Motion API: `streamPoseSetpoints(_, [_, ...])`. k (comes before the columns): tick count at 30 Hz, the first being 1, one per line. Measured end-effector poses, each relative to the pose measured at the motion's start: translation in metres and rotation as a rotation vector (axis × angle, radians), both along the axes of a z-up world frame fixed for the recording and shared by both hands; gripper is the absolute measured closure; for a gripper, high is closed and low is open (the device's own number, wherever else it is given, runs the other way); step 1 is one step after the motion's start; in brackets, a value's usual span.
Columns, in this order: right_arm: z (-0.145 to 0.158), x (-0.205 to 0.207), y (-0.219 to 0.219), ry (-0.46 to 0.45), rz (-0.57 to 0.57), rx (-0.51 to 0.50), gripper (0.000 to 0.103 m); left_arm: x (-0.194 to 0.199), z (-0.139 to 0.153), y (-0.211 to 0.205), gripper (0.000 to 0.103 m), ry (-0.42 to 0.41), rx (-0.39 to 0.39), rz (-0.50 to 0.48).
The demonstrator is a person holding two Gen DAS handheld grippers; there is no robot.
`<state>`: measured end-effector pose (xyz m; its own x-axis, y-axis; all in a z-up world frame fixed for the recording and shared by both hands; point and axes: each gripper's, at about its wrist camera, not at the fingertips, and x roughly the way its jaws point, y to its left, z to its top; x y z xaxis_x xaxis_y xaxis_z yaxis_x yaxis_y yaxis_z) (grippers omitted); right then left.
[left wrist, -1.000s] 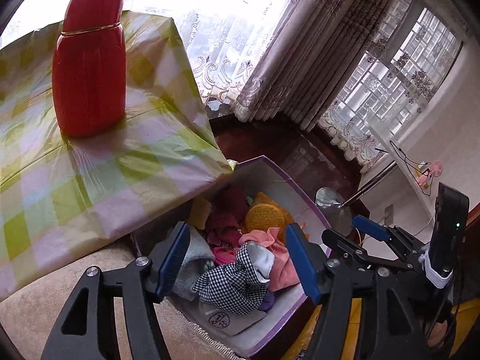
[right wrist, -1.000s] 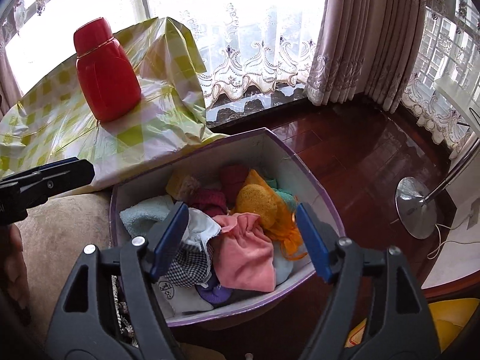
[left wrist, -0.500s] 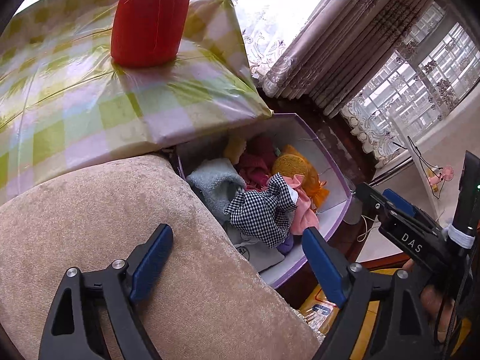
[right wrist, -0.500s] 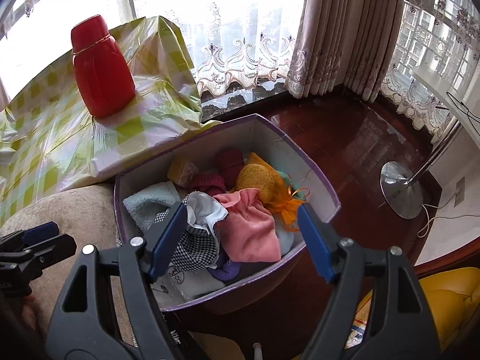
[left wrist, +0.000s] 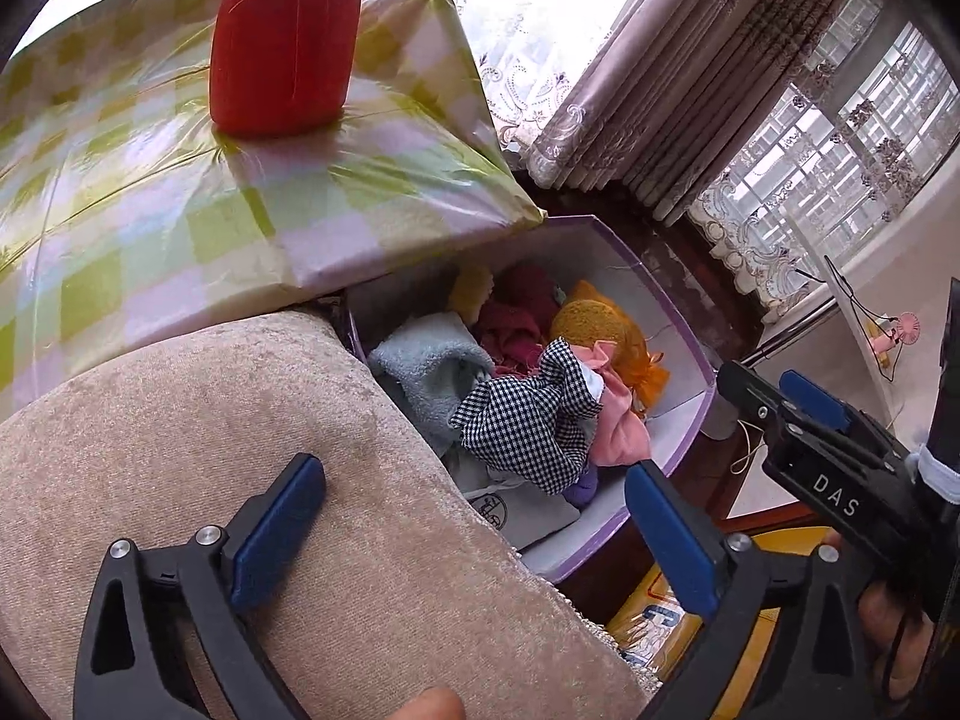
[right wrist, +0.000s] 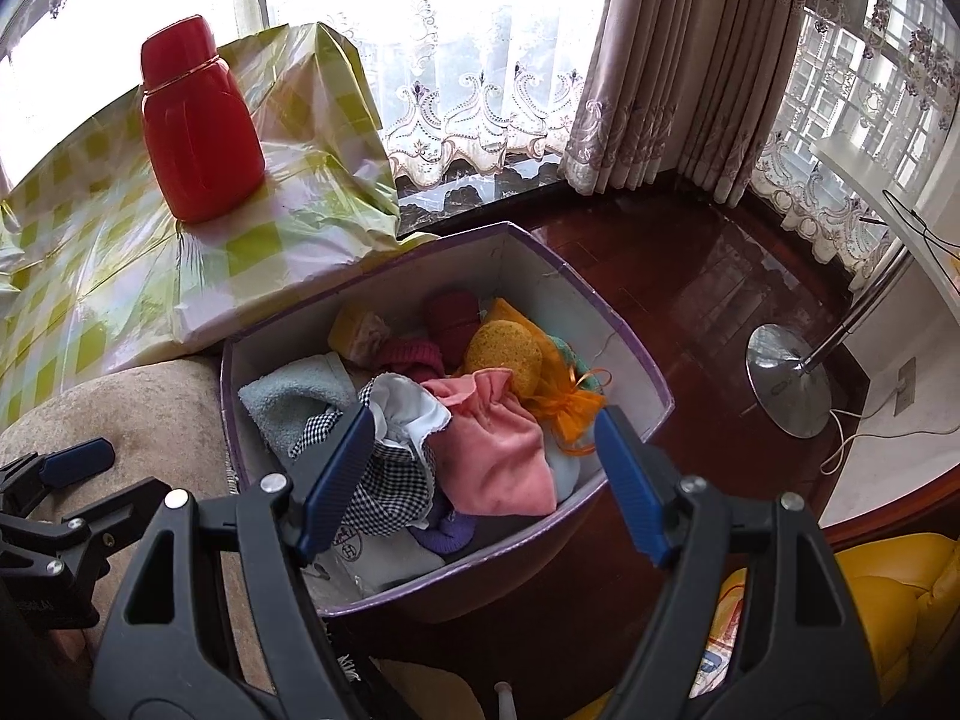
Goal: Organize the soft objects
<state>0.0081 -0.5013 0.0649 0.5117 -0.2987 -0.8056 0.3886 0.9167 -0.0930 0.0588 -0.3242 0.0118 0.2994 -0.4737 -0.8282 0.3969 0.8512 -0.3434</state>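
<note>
A purple-rimmed box (right wrist: 624,330) of soft objects is taken as the landmark; it is seen beside a beige upholstered cushion (left wrist: 180,450), with the corner of a bench under a green checked cloth (left wrist: 180,204) overhanging its far end and a red flask (left wrist: 282,42) standing on that cloth well beyond the box. Inside the box, a black-and-white checked cloth (left wrist: 528,420) is draped on top near the cushion side, a pale blue towel (left wrist: 420,372) is tucked against the wall nearest the cushion, a pink pouch (right wrist: 498,450) lies at the middle, and a yellow sponge (right wrist: 504,354) with an orange mesh bag (right wrist: 570,408) is set toward the far side; dark red cloths are bunched behind them. The left gripper (left wrist: 474,528) is held over the cushion edge, just beside the box, its fingers opening wide with nothing between them. The right gripper (right wrist: 480,480) is poised above the near rim of the box, its fingers parted and not closed on anything, the checked cloth and pink pouch being seen through the gap without evident contact. The step in hand is judged to be a release just completed into the box, or a reach for the next item; which of the two cannot be told. The next move would call for a single piece to be singled out from the loose pile without neighbouring cloths being snagged
</note>
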Motion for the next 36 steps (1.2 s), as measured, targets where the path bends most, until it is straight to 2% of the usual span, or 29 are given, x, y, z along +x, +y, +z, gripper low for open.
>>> streamPoseSetpoints(36, [-0.011,-0.001,-0.002,0.030,-0.004,0.026,0.025,0.001,-0.002,0.000,0.000,-0.009,-0.014,0.015])
